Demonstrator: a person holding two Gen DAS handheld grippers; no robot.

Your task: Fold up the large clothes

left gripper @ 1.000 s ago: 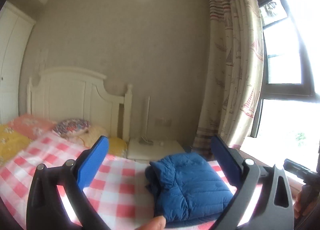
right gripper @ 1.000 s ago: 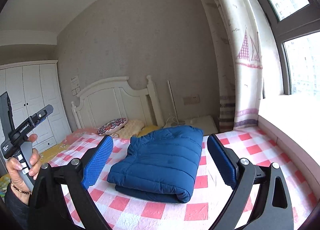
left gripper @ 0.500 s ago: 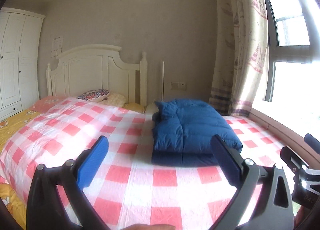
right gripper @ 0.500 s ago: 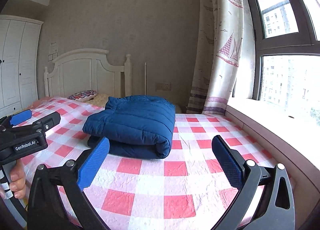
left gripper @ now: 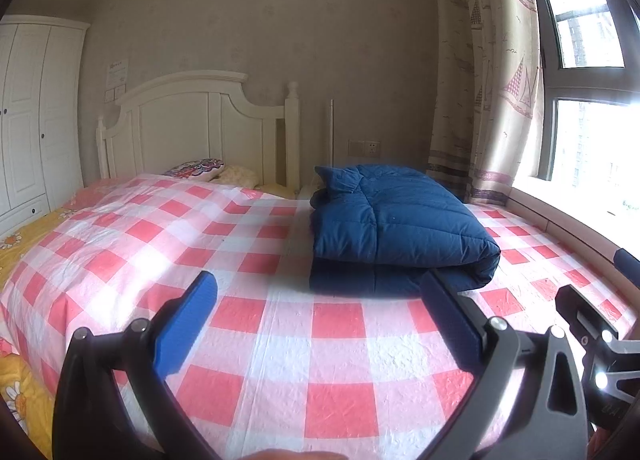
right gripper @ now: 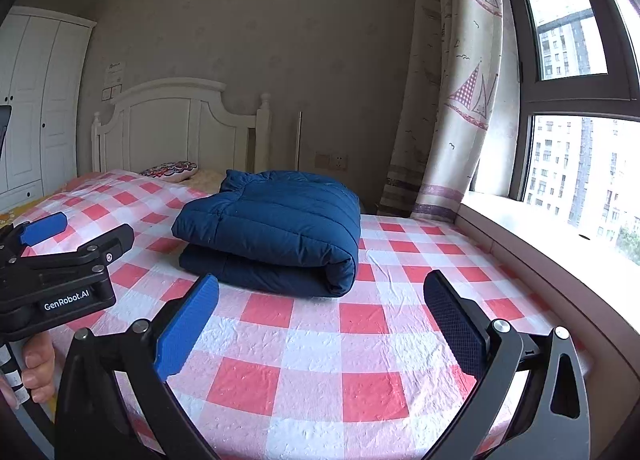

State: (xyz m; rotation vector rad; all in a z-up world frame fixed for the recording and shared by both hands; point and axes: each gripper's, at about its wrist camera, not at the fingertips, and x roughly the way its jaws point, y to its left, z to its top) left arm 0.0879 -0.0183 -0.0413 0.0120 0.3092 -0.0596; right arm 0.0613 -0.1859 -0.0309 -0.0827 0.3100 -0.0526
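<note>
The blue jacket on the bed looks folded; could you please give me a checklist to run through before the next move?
1. Jacket folded into a compact stack: ok.
2. Jacket resting wholly on the bed: ok.
3. Left gripper open, holding nothing: ok.
4. Right gripper open, holding nothing: ok.
5. Both grippers apart from the jacket: ok.
6. Sleeves tucked inside the fold: cannot tell.

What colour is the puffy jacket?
Dark blue; the jacket shows best in the right wrist view.
</note>
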